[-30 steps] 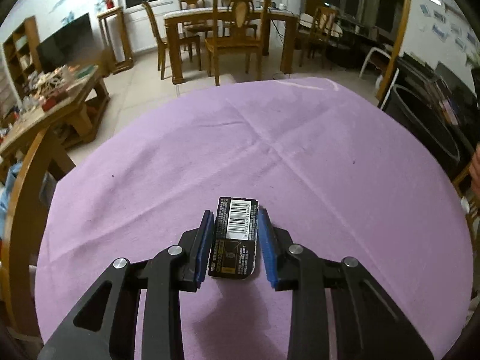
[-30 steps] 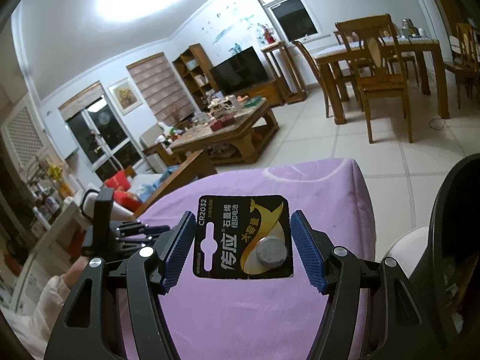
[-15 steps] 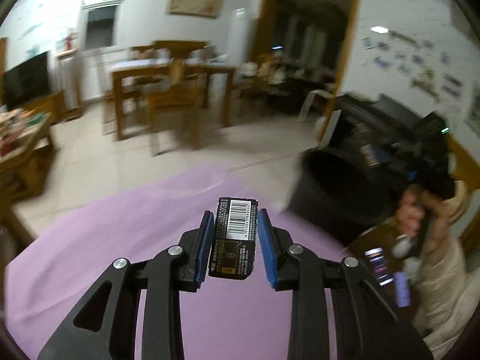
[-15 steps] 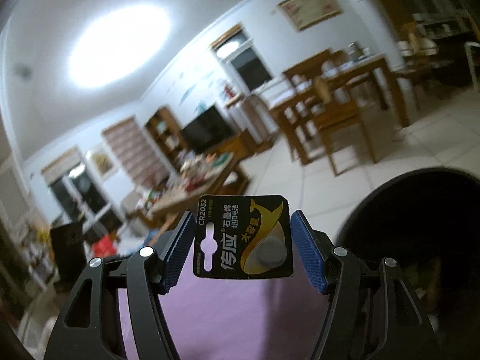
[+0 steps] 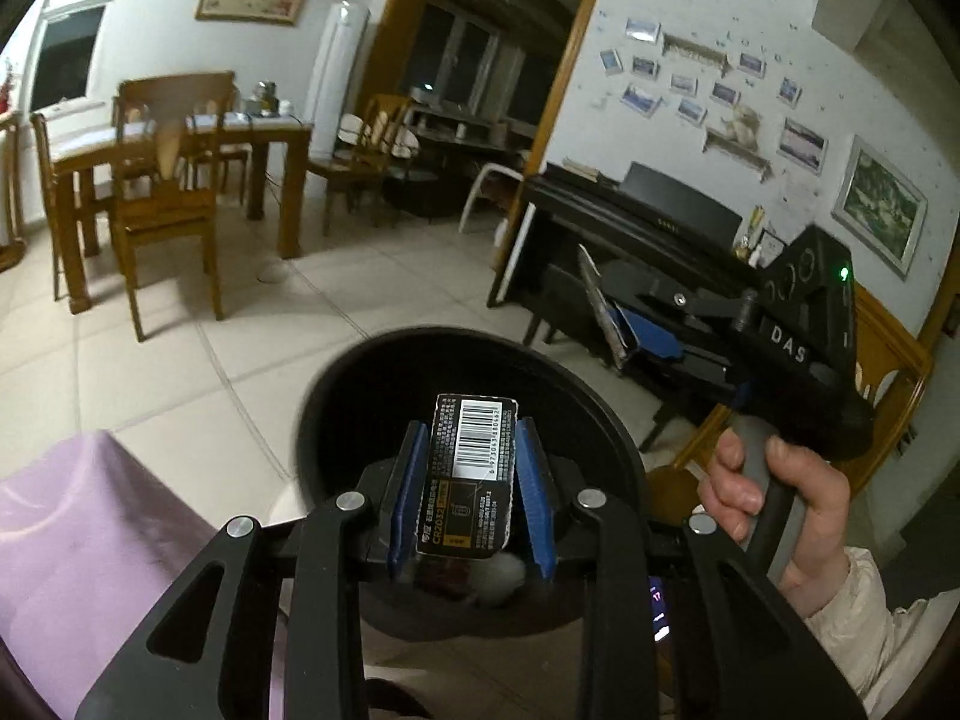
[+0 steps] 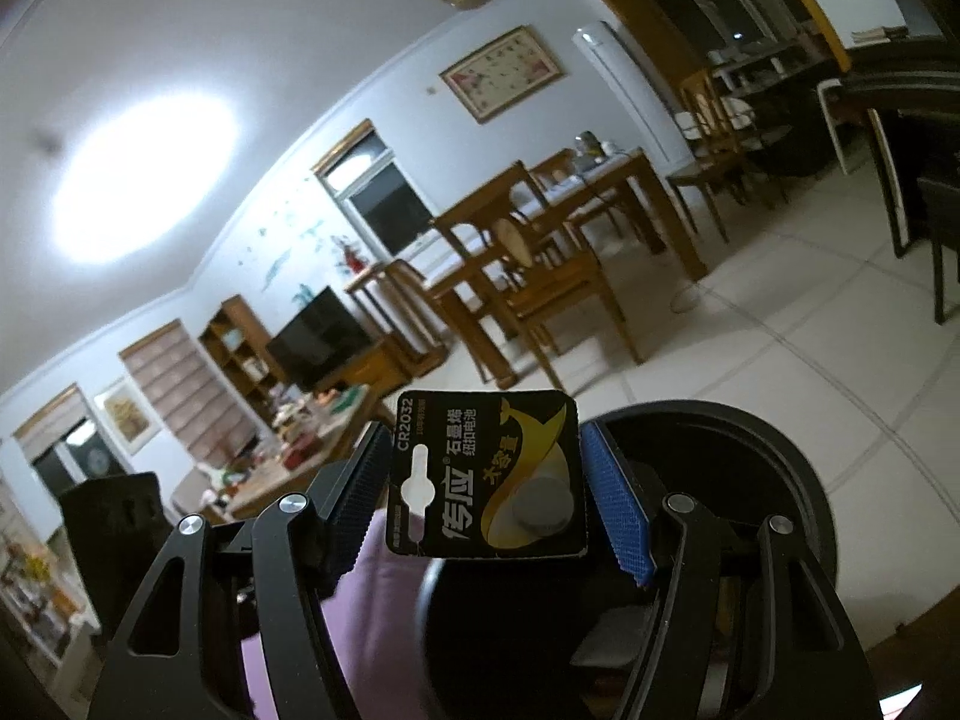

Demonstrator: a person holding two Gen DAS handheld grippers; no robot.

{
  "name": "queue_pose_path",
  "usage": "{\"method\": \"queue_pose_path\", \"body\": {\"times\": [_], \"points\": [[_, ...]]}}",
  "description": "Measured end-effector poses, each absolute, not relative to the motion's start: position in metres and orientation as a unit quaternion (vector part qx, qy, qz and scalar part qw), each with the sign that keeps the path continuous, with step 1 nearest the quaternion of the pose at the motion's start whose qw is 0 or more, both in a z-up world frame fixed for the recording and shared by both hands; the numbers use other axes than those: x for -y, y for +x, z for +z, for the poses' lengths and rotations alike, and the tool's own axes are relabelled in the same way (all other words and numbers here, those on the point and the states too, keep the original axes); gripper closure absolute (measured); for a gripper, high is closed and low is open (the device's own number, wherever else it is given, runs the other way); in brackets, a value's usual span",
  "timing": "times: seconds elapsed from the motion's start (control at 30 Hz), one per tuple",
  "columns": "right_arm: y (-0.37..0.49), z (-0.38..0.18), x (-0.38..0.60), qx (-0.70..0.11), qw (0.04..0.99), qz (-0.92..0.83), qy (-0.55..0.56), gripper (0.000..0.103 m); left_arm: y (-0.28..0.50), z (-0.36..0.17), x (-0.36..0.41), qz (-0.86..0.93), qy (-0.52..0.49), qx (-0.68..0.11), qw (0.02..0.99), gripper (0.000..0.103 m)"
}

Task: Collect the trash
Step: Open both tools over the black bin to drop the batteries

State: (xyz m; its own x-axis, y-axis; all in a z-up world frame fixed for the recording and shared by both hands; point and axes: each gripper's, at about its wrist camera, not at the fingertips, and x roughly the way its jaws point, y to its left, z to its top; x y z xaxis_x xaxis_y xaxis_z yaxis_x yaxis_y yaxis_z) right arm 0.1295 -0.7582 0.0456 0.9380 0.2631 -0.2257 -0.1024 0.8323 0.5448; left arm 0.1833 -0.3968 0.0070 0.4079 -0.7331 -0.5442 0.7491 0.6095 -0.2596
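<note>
— Left gripper (image 5: pixel 471 480)?
— Clamped narrowly on a black battery card (image 5: pixel 471 474), barcode side up, blue pads pressed against both long edges. Held right above the open mouth of the black trash bin (image 5: pixel 372 372).

— Right gripper (image 6: pixel 486 492)?
— Closed wider on a second battery card (image 6: pixel 486 477), printed face forward, marked CR2032, coin cell under its blister. Pads touching both side edges. Poised above the near rim of the same trash bin (image 6: pixel 720 420).

— Inside the bin?
— Dark; something pale and blurred low down in the left view, too indistinct to name.

— Beside it?
— Edge of the purple tablecloth (image 5: pixel 78 516) to the left, just next to the bin wall. To the right, the person's right hand (image 5: pixel 780 492) wrapped round the handle of the right tool, its card seen edge-on, out past the bin's right rim.

— In the way?
— Only the left claw's own arms, covering the bin's near side.

— Further off?
— Tiled floor, wooden dining table (image 5: pixel 180 132) with chairs, a black piano (image 5: pixel 630 210) under wall photos. From the right view, also a television (image 6: pixel 318 342) and a cluttered coffee table (image 6: pixel 288 450).
</note>
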Motion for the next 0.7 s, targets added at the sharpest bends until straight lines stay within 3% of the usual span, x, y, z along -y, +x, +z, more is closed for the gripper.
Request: {"method": "queue_pose_path", "body": {"times": [0.43, 0.6, 0.63, 0.67, 0.7], "points": [[0.147, 0.021, 0.765, -0.158, 0.945, 0.092, 0.273, 0.037, 0.186, -0.007, 0.416, -0.441, 0.034, -0.335, 0.832, 0.073], [0.159, 0.016, 0.75, -0.164, 0.947, 0.093, 0.262, 0.035, 0.18, -0.006, 0.424, -0.437, 0.051, -0.331, 0.835, 0.068], [0.161, 0.014, 0.745, -0.166, 0.948, 0.09, 0.258, 0.027, 0.179, -0.005, 0.426, -0.435, 0.057, -0.328, 0.837, 0.054], [0.163, 0.014, 0.743, -0.164, 0.948, 0.088, 0.258, 0.023, 0.178, -0.004, 0.427, -0.432, 0.06, -0.324, 0.84, 0.025], [0.164, 0.013, 0.738, -0.162, 0.948, 0.087, 0.26, 0.017, 0.175, -0.001, 0.425, -0.423, 0.062, -0.312, 0.848, 0.011]]}}
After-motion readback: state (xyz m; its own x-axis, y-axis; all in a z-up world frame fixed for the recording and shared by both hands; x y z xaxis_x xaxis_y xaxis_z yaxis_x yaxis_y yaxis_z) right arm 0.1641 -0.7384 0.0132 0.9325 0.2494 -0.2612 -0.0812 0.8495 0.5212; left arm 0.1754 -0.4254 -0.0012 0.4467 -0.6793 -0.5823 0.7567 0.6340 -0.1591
